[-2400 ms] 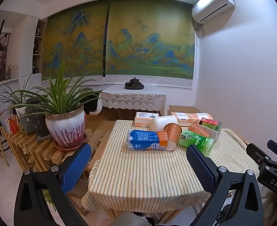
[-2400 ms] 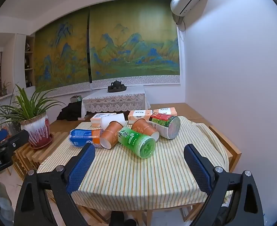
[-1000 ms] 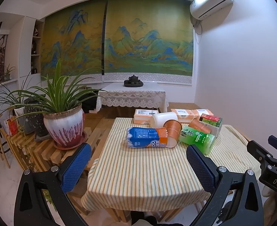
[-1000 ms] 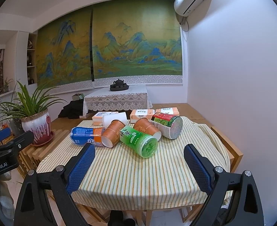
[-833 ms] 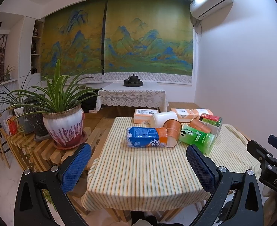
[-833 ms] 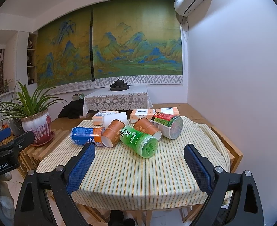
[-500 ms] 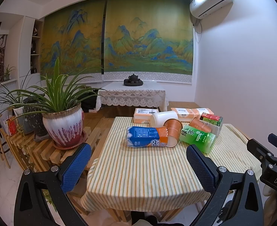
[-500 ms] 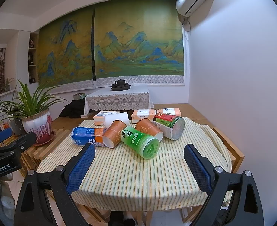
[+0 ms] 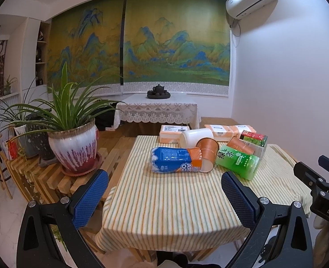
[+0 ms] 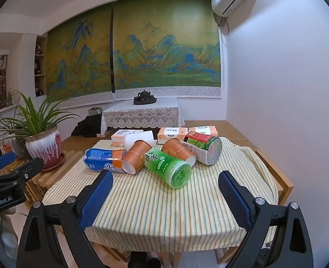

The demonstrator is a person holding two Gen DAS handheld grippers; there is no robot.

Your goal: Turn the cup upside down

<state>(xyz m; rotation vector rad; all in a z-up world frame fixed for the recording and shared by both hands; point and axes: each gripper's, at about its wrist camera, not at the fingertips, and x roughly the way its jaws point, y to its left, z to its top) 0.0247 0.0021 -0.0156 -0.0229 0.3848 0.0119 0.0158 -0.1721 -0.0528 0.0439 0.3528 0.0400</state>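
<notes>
Lying sideways on the surface [image 10: 164, 212], the cup [image 10: 136, 159] sits well beyond our spread, empty fingers [image 10: 96, 197] (both pairs).

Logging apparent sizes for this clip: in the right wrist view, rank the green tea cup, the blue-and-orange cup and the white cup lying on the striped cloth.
1. Green tea cup, though it lies nearest the camera.
2. Blue-and-orange cup, partly hidden.
3. White cup, farthest back and half covered.

Several cups are lying on their sides across the far half of the tabletop [image 10: 155, 210]. Two orange paper cups [image 10: 137, 155] [image 10: 177, 150] are pointing their open mouths nearward; a green printed cup [image 10: 167, 166] is lying tilted between them, and a white cup [image 10: 138, 139] is resting just behind.
</notes>
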